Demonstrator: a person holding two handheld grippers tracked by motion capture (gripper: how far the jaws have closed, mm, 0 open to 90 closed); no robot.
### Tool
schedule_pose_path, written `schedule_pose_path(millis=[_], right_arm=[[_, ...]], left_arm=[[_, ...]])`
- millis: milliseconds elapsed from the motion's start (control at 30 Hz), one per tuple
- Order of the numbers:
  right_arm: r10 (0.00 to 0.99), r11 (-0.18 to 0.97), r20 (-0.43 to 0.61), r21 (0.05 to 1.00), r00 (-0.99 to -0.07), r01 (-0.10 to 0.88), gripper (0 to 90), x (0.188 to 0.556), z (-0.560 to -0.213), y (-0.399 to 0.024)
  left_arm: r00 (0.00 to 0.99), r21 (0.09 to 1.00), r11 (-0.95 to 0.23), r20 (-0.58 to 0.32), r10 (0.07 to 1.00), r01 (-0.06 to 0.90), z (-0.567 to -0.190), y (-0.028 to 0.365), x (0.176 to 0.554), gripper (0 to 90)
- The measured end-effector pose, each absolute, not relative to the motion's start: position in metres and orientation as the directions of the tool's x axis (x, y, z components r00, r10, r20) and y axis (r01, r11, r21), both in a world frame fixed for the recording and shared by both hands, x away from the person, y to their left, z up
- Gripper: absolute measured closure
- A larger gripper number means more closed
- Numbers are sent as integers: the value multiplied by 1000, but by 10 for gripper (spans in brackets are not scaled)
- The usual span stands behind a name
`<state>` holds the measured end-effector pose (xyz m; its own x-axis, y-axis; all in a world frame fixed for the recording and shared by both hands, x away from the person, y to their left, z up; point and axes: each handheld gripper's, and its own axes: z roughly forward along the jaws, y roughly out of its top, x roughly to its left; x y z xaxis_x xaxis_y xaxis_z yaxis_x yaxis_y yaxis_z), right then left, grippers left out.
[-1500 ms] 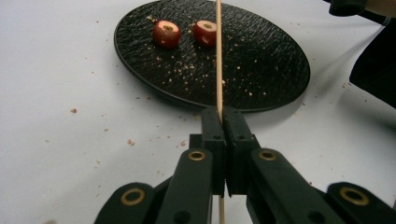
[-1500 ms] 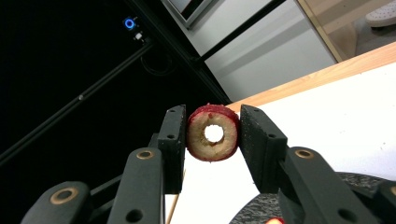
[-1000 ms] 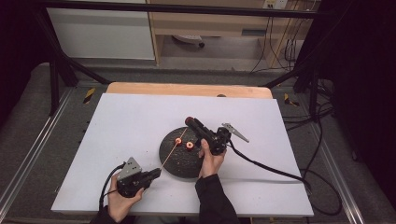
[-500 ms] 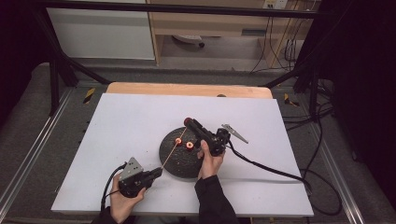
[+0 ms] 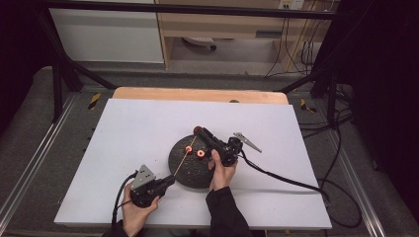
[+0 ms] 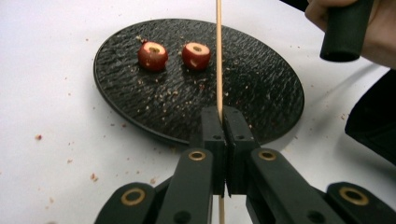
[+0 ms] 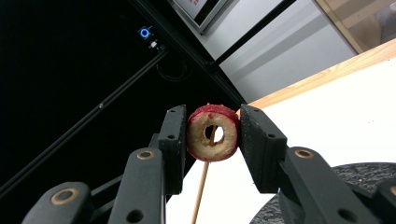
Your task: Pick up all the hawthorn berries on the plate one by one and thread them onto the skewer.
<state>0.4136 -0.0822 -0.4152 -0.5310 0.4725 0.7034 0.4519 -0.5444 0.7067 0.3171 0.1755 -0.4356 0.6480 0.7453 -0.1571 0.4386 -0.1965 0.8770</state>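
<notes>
The left claw point(image 6: 223, 122), pressed together on the wooden skewer point(image 6: 218, 56) at lower centre, should hold it steady and straight. The right claw point(image 7: 210, 133) pinches one cored red fruit ring point(image 7: 212, 132) at mid-frame, the stick's tip just entering its hole; ease it on squarely. Two more rings point(image 6: 152, 55) point(image 6: 196, 54) wait on the single black plate point(image 6: 261, 93) on the bench point(image 5: 148, 123).

Red cored fruit ring point(image 7: 212, 133) threaded on thin skewer point(image 6: 218, 60).
</notes>
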Motion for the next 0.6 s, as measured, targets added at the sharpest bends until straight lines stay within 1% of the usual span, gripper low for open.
schedule_pose_path(millis=[400,600], right_arm=[[486,-515,689,722,-537,461,631,409,-418,-81],[495,-496,675,736,-547,461,632,405,-417,-81]], left_arm=[[640,874,-185,-171,749,450,-423,165,332,886],[650,879,-184,-170,741,439,-417,157,340,886]])
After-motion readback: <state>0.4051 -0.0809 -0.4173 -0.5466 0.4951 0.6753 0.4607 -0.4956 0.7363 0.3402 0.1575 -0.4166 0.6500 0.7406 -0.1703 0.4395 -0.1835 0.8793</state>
